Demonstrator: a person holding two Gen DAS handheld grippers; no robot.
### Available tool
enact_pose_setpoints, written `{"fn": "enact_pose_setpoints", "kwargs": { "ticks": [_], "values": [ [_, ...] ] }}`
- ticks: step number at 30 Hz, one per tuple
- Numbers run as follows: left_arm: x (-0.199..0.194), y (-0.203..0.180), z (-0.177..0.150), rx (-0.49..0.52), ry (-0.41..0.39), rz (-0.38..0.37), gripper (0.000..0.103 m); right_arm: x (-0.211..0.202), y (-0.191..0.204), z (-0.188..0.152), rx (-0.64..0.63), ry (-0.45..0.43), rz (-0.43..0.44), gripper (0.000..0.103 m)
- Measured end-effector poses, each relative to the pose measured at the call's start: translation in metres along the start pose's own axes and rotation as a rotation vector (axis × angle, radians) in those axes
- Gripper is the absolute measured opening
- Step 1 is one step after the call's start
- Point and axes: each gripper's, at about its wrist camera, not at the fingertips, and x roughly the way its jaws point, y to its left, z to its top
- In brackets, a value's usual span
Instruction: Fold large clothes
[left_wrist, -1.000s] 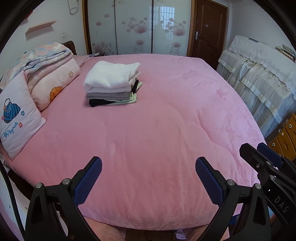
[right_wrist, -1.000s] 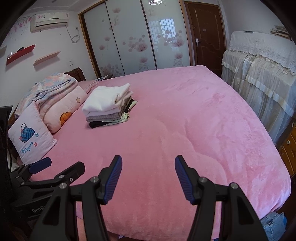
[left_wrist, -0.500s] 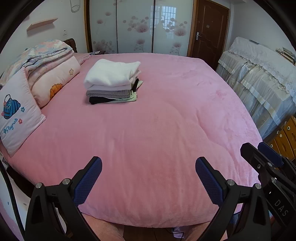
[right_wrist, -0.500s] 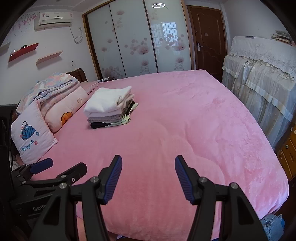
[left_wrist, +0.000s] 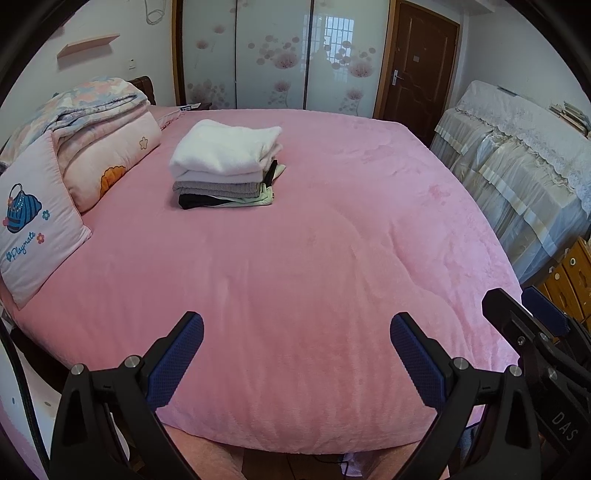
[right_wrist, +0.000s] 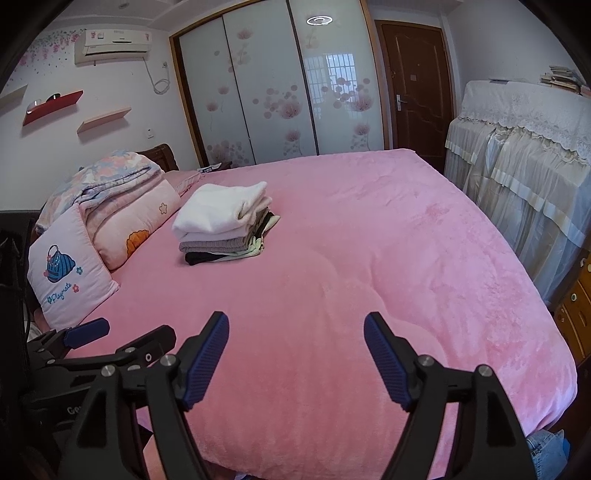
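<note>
A stack of folded clothes (left_wrist: 227, 168), white on top, then grey, pale green and black, lies on the far left part of the pink bed (left_wrist: 314, 277). It also shows in the right wrist view (right_wrist: 225, 225). My left gripper (left_wrist: 295, 332) is open and empty, held over the bed's near edge. My right gripper (right_wrist: 295, 328) is open and empty beside it. The right gripper shows at the right of the left wrist view (left_wrist: 532, 325); the left gripper shows at the lower left of the right wrist view (right_wrist: 110, 343).
Pillows (left_wrist: 33, 221) and a folded quilt (left_wrist: 92, 107) lie along the bed's left side. A lace-covered cabinet (left_wrist: 517, 147) stands to the right, wooden drawers (left_wrist: 569, 273) near it. Sliding wardrobe doors (right_wrist: 277, 92) and a brown door (right_wrist: 417, 85) are at the back.
Both grippers have drawn back and risen a little, so more of the bed's near edge and the room shows. Both stay open and empty.
</note>
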Motion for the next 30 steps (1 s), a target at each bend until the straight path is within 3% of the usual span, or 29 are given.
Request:
{"fn": "enact_pose_setpoints", "kwargs": {
  "ticks": [30],
  "values": [
    [0.0019, -0.0013, -0.0044, -0.008, 0.001, 0.027, 0.100, 0.0094, -0.0020, -0.0058, 0.014, 0.023, 0.009, 0.078]
  ]
}}
